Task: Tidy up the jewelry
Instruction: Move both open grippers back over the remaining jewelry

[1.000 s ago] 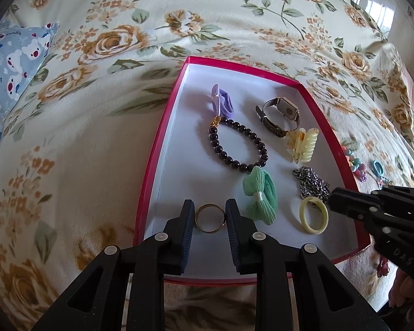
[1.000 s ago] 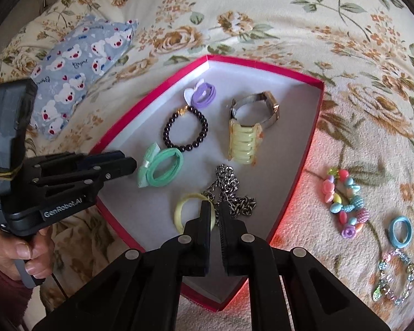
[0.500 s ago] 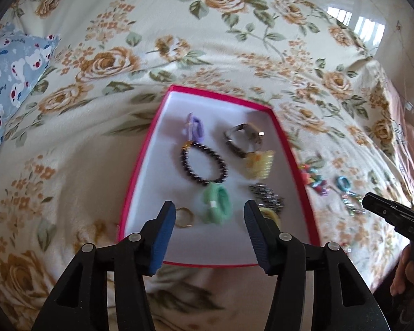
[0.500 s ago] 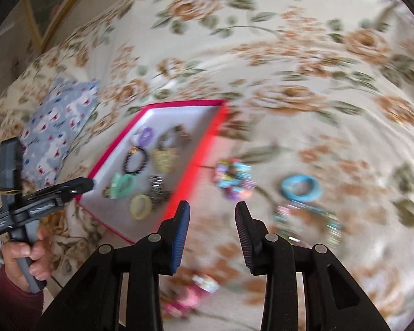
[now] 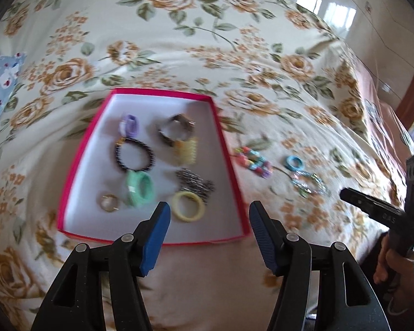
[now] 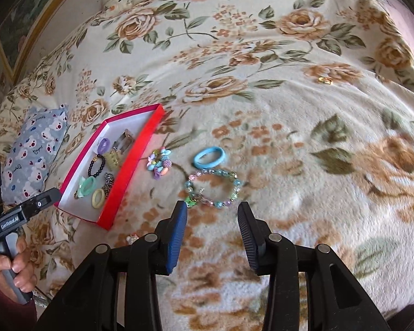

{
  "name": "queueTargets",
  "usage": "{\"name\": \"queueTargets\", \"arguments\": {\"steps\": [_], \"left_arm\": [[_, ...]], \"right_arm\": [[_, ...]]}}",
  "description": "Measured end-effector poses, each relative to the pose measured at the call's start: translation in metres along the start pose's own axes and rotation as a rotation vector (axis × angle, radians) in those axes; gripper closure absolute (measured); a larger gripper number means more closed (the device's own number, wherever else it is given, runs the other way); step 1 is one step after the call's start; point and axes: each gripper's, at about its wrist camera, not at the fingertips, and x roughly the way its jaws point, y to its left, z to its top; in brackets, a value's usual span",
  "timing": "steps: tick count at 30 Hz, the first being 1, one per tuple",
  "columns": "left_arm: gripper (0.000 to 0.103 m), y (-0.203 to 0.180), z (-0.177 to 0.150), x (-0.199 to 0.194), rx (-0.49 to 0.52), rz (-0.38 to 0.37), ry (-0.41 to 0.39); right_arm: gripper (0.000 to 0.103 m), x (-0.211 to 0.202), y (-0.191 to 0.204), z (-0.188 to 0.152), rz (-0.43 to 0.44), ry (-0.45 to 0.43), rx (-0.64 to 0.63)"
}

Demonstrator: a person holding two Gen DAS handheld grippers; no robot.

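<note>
Right hand-held gripper [image 6: 211, 215] spread, empty, just short of bead bracelet [image 6: 214, 186] lying on the bed beside the red box [image 6: 129, 165]. Left hand-held gripper [image 5: 208, 215] also spread, empty. Bracelet likely light, floppy, slippery; best to pinch across one strand.

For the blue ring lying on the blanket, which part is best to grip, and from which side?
Grip the near arc of the blue ring, one finger inside the hole and one outside, coming from above. It lies flat on the blanket, clear of the beaded bracelet. The right gripper is open and probably nearest.
</note>
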Motion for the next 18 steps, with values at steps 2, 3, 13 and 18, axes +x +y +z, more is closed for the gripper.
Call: {"name": "queueTargets", "arguments": {"steps": [2,3,13,18], "left_arm": [[0.042,-0.01,0.0,0.003,0.019,-0.012,0.012],[0.041,-0.015,-0.001,0.004,0.029,-0.018,0.02],[0.035,-0.056,-0.01,0.032,0.125,-0.073,0.11],[0.035,-0.07,-0.014,0.051,0.162,-0.077,0.154]], "right_arm": [[0.054,-0.001,-0.002,-0.001,0.001,-0.003,0.0],[0.054,-0.002,-0.003,-0.002,0.002,-0.002,0.0],[0.041,-0.001,-0.009,-0.005,0.008,0.003,-0.006],[0.04,0.002,-0.012,-0.004,0.012,0.014,-0.004]]}}
